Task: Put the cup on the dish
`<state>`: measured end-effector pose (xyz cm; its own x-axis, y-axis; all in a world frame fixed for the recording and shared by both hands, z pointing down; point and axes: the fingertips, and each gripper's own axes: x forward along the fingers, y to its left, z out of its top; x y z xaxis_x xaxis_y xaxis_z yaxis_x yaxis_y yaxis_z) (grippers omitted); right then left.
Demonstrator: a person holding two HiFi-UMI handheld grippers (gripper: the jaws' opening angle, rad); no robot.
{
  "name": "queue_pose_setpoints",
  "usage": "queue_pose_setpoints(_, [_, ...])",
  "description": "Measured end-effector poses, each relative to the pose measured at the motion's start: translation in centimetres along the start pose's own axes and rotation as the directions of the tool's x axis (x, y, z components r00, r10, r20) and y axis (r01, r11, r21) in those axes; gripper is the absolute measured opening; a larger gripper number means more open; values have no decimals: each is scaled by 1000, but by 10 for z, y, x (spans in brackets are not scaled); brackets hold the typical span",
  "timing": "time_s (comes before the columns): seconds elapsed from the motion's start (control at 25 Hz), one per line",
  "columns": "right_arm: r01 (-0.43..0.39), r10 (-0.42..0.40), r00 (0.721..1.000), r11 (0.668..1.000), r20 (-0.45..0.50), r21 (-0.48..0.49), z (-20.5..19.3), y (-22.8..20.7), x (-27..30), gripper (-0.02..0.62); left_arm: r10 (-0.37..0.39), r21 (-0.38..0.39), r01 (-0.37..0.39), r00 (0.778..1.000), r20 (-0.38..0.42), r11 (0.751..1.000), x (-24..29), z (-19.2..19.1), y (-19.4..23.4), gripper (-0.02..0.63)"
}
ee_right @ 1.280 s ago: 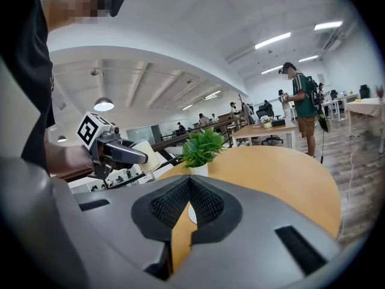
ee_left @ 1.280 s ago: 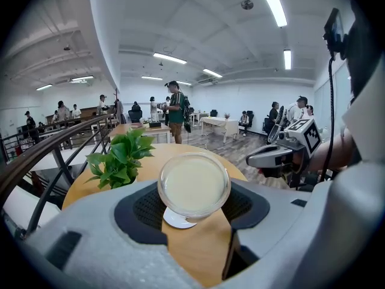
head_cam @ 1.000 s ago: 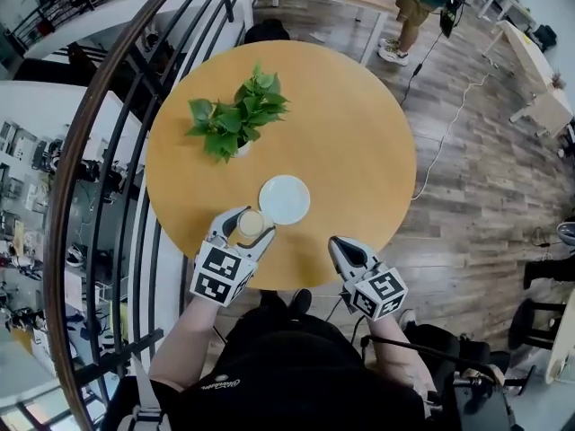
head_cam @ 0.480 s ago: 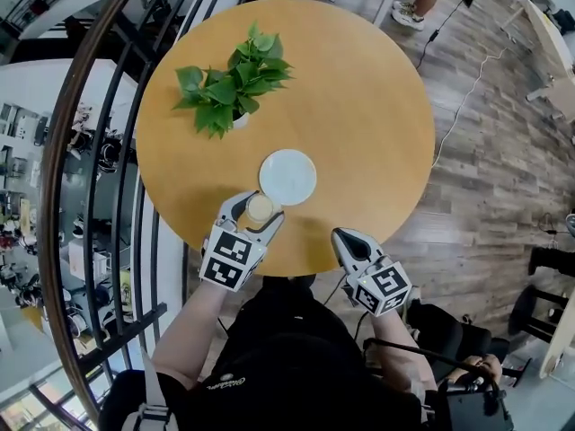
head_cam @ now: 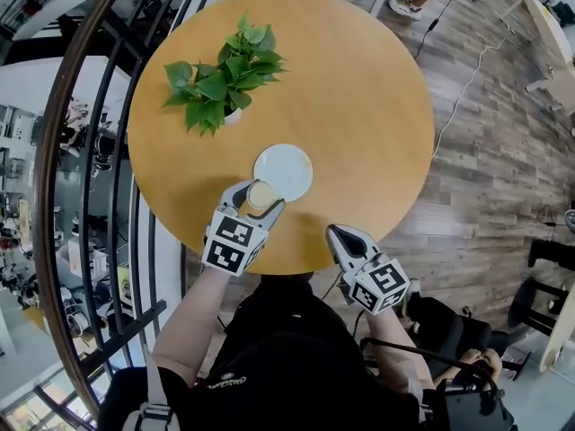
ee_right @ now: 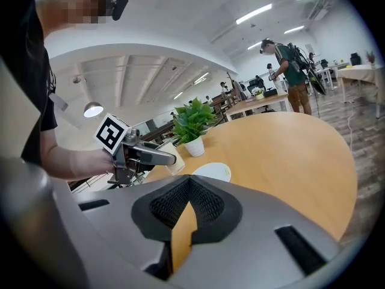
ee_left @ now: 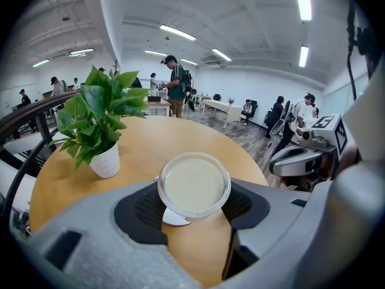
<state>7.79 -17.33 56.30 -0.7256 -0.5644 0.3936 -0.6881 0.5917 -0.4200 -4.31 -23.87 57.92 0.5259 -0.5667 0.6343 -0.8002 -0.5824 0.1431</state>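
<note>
A potted plant (head_cam: 220,83) stood at the far left of the round table (head_cam: 359,106), well apart from the white dish (head_cam: 289,164). A dark railing (head_cam: 90,151) curved along the table's left side. Of the 2 grippers, the left gripper (head_cam: 258,197) clasped the cup (head_cam: 261,195) at the dish's near-left edge. The right gripper (head_cam: 337,234) hung near right, jaws pressed together on nothing. In the left gripper view the cup hid most of the dish. Only 1 sliver showed, and whether the cup's base touched it was unclear.

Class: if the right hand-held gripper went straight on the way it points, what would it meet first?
Probably the table top, just short of the white dish; the right hand-held gripper tilts downward, though depth is unclear.
</note>
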Motion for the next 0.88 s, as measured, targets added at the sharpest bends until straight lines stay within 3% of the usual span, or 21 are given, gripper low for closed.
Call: queue_pose_setpoints(0.88, [32, -33, 999, 998, 15, 62, -6, -15, -5, -3, 26, 46, -21, 994, -108, 999, 99, -3, 29, 264])
